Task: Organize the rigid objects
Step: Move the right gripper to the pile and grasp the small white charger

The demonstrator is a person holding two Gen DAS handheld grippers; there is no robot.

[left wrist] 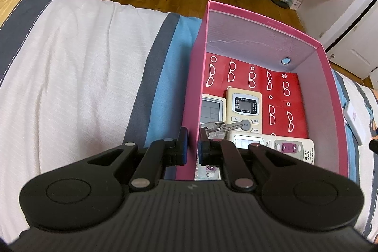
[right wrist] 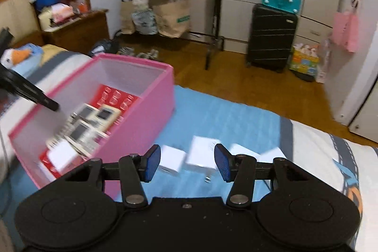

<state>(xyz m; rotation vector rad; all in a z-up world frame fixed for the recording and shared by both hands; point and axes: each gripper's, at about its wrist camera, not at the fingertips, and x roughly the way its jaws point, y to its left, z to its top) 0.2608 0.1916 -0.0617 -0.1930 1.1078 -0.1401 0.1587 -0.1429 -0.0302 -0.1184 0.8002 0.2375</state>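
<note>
My left gripper [left wrist: 192, 145] is shut on the left wall of the pink box [left wrist: 264, 20], one finger outside and one inside. Inside the box lie several remote controls [left wrist: 244, 105], a bunch of keys [left wrist: 219, 126] and a red glasses-print sheet [left wrist: 278, 96]. In the right wrist view the same pink box [right wrist: 151, 96] stands at the left, with a white block [right wrist: 62, 155] among the remotes. My right gripper [right wrist: 187, 162] is open above the blue bedspread, nothing between its pads. Just beyond its fingers lie white charger blocks [right wrist: 202, 155], one [right wrist: 171, 161] near the left pad.
The box rests on a striped bed cover [left wrist: 82, 63] near the bed's edge, with wooden floor [right wrist: 236, 72] beyond. A flat white box [left wrist: 354, 119] lies right of the pink box. A black suitcase [right wrist: 271, 37] and bags stand by the wardrobe. A plush toy [right wrist: 19, 56] sits far left.
</note>
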